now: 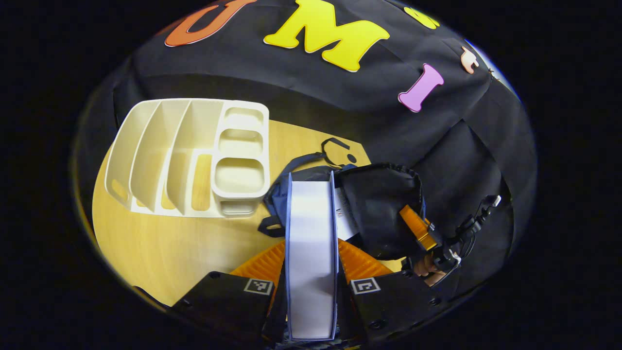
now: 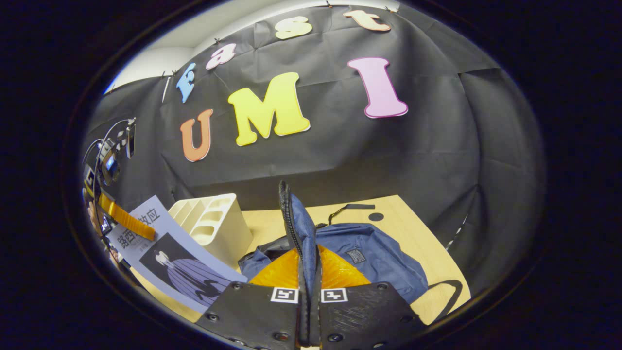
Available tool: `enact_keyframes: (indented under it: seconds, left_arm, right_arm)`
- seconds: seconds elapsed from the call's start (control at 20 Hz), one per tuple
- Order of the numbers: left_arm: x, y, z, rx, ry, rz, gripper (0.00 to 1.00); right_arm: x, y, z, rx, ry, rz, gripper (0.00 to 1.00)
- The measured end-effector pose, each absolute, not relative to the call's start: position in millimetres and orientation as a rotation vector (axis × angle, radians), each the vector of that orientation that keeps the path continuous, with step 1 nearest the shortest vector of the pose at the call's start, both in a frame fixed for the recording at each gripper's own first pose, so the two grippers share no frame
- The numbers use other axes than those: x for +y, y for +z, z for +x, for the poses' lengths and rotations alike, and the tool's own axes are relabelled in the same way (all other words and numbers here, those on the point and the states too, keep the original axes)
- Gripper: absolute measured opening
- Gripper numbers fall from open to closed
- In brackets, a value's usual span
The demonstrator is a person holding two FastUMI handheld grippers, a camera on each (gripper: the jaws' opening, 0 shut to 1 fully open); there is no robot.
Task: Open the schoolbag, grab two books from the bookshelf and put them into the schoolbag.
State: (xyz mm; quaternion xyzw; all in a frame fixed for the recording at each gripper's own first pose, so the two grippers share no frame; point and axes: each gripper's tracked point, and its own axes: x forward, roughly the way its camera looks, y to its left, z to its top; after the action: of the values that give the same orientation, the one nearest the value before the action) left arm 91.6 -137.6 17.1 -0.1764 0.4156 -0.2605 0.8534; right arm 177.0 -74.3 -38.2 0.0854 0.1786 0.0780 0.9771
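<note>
Gripping book (image 1: 311, 253) — left tool (image 1: 311, 291) upright

Black hand-held gripper (image 2: 309, 272) bodies with ribbed finger faces, square coded markers, dark screws, trailing cables.

A pale wooden table (image 1: 160, 248) stands before the booth's black cloth wall (image 2: 340, 146).

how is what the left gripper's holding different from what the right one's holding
The left gripper clamps a stiff book by its page edge; the right gripper pinches the soft blue flap of the schoolbag upward. The book hangs clear of the table; the schoolbag rests on it. Both grippers are shut on their loads.
</note>
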Motion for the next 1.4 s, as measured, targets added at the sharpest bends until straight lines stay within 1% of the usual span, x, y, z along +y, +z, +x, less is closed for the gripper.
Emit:
enact_keyframes:
  seconds: [0.1, 0.15, 0.25, 0.3, 0.35, 0.4, 0.5, 0.55, 0.65, 0.75, 0.85, 0.95, 1.0, 1.05, 1.1, 1.15, 1.2, 1.4]
  left_arm:
    - [-153.2, 21.8, 103.6, 0.862, -0.562, -0.433, 0.43]
    - [-157.6, 23.8, 115.9, 0.826, -0.545, -0.454, 0.44]
    - [-165.6, 21.1, 130.7, 0.803, -0.51, -0.475, 0.44]
    - [-174.2, 19.1, 134.0, 0.804, -0.515, -0.5, 0.44]
    - [-181.4, 17.9, 133.4, 0.813, -0.527, -0.524, 0.44]
    - [-187.8, 16.6, 133.1, 0.823, -0.533, -0.557, 0.44]
    - [-197.5, 14.9, 140.9, 0.812, -0.537, -0.62, 0.44]
    - [-200.4, 10.9, 146.2, 0.807, -0.527, -0.654, 0.44]
    - [-203.5, 1.6, 155.2, 0.81, -0.497, -0.711, 0.44]
    - [-198.3, -10.5, 172.5, 0.788, -0.419, -0.758, 0.44]
    - [-203.9, -19.7, 178.7, 0.776, -0.405, -0.805, 0.44]
    - [-204.5, -36.9, 179.1, 0.754, -0.386, -0.787, 0.44]
    - [-205.8, -40.2, 178.2, 0.73, -0.384, -0.782, 0.44]
    - [-207.7, -43.2, 177.2, 0.703, -0.379, -0.764, 0.44]
    - [-209.1, -45.1, 176.5, 0.665, -0.375, -0.738, 0.45]
    - [-211.9, -47.5, 176.6, 0.621, -0.366, -0.707, 0.45]
    - [-215.8, -50.8, 175.8, 0.595, -0.366, -0.677, 0.46]
    - [-235.4, -62.2, 171.9, 0.548, -0.386, -0.721, 0.47]
  right_arm:
    - [-80.2, -34.5, 176.5, 0.355, 0.152, 0.169, 0.02]
    - [-82.3, -32.0, 177.1, 0.355, 0.149, 0.167, 0.02]
    - [-82.5, -26.7, 177.6, 0.345, 0.16, 0.148, 0.02]
    - [-81.1, -22.9, 178.1, 0.345, 0.171, 0.139, 0.0]
    - [-81.8, -22.6, 178.2, 0.348, 0.174, 0.133, 0.02]
    - [-84.0, -20.8, 179.2, 0.348, 0.174, 0.128, 0.0]
    - [-87.6, -17.9, 179.7, 0.347, 0.175, 0.127, 0.0]
    - [-89.6, -17.1, 179.3, 0.346, 0.171, 0.121, 0.02]
    - [-90.2, -14.5, 177.9, 0.343, 0.17, 0.124, 0.02]
    - [-82.1, -11.3, 174.5, 0.336, 0.186, 0.116, 0.02]
    - [-76.3, -9.3, 174.8, 0.331, 0.192, 0.095, 0.02]
    - [-69.5, -8.2, 173.6, 0.328, 0.2, 0.084, 0.02]
    - [-66.1, -8.0, 173.7, 0.327, 0.204, 0.083, 0.0]
    - [-63.1, -7.3, 172.9, 0.324, 0.21, 0.086, 0.02]
    - [-59.8, -6.1, 172.4, 0.321, 0.216, 0.091, 0.0]
    - [-57.3, -4.0, 172.2, 0.315, 0.217, 0.096, 0.02]
    - [-54.7, -2.3, 171.7, 0.308, 0.219, 0.098, 0.02]
    - [-41.4, 2.5, 169.1, 0.286, 0.237, 0.099, 0.02]
